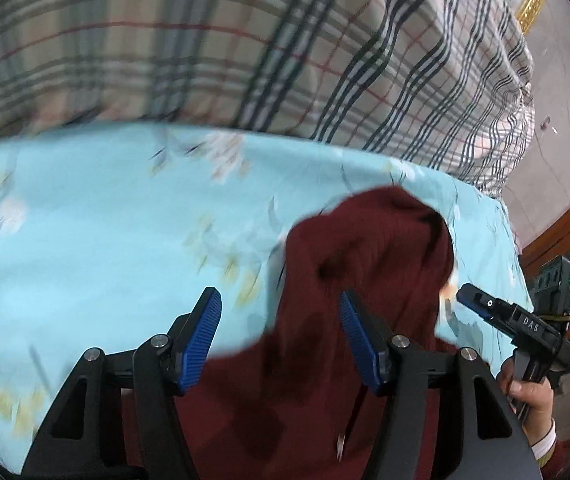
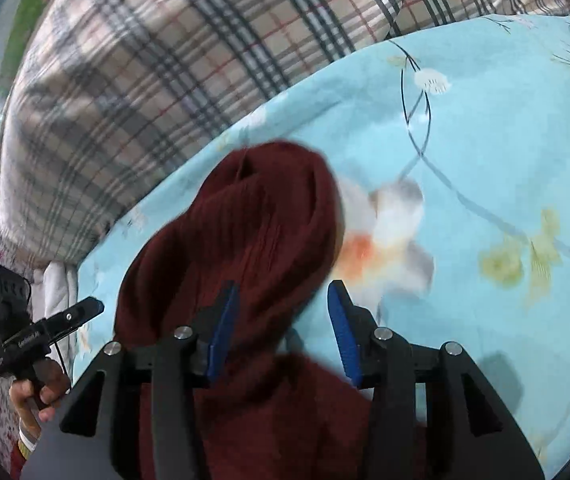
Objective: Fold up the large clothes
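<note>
Left tongs [image 1: 281, 344]: blades apart, nothing pinched; maroon garment [image 1: 365, 280] lying under and behind the right-hand blade, no pad pressing on it. Right tongs [image 2: 283, 332]: blades likewise apart, a ridge of the same maroon garment [image 2: 253, 232] rising between and past them, cloth brushing the left-hand blade but not clamped.

Maroon garment: bunched in a loose hump, not flat, on the pale blue floral bedspread [image 1: 105, 232]. Near end beneath both tongs; far end humped toward the plaid quilt [image 1: 205, 52]. Plaid quilt heaped beyond the garment, at the far side of the bedspread [image 2: 485, 152]. Opposite tool visible in each view just beside the garment: right tool and holding hand [image 1: 533, 396] at the garment's right in the left wrist view, left tool and hand [image 2: 37, 392] at its left in the right wrist view. Both views motion-blurred.

Judged step: garment released, folding not yet advanced.

Risks from here: regrasp on a bunched ridge taking several layers together, giving a crooked fold; bedspread pinched along with the knit, soft cloth lying directly beneath; uneven corners if the two tongs seize unmatched points on the hump.
</note>
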The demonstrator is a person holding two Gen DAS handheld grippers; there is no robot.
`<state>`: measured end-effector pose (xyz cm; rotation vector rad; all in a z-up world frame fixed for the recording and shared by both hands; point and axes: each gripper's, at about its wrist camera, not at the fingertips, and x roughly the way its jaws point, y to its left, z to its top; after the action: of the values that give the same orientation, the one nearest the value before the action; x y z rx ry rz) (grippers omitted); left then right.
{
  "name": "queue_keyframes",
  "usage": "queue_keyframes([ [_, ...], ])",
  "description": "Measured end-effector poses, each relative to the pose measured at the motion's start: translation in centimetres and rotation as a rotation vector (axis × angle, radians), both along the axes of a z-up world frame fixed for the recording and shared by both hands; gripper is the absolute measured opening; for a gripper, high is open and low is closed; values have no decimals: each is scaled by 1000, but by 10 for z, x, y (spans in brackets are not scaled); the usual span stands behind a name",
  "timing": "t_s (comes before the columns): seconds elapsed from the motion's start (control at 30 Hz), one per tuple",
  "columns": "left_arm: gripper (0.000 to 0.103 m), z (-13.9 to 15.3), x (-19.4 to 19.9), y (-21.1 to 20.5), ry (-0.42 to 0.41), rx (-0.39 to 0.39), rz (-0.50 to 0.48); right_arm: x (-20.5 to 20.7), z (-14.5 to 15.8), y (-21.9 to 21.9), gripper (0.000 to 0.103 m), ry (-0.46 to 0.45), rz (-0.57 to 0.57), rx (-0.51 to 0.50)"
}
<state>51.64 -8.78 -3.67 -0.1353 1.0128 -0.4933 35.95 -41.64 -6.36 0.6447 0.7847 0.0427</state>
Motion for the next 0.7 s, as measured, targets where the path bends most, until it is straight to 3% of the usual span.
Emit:
queue_keyframes([
  [0.13, 62, -21, 44, -40, 27, 88, -65, 31, -10, -9, 47, 29, 28, -13],
  [0.2, 52, -39, 60, -59, 32, 174, -94, 40, -15, -11, 44, 45, 37, -29],
  [0.23, 30, -45, 62, -65, 23, 194, -112, 43, -16, -12, 38, 41, 39, -43],
  [0.27, 7, -48, 63, -67, 13, 198, -129, 44, -16, -12, 21, 38, 42, -54],
  [0.3, 6, -49, 63, -68, 6, 192, -144, 45, -14, -13, 10, 35, 46, -60],
  [0.5, 3, -12, 38, -46, -138, 125, -89, 28, 31, 7, 7, -100, 95, -192],
  [0.7, 3, 34, -31, 6, -278, 85, -26, -25, 92, 53, 7, -281, 216, -349],
])
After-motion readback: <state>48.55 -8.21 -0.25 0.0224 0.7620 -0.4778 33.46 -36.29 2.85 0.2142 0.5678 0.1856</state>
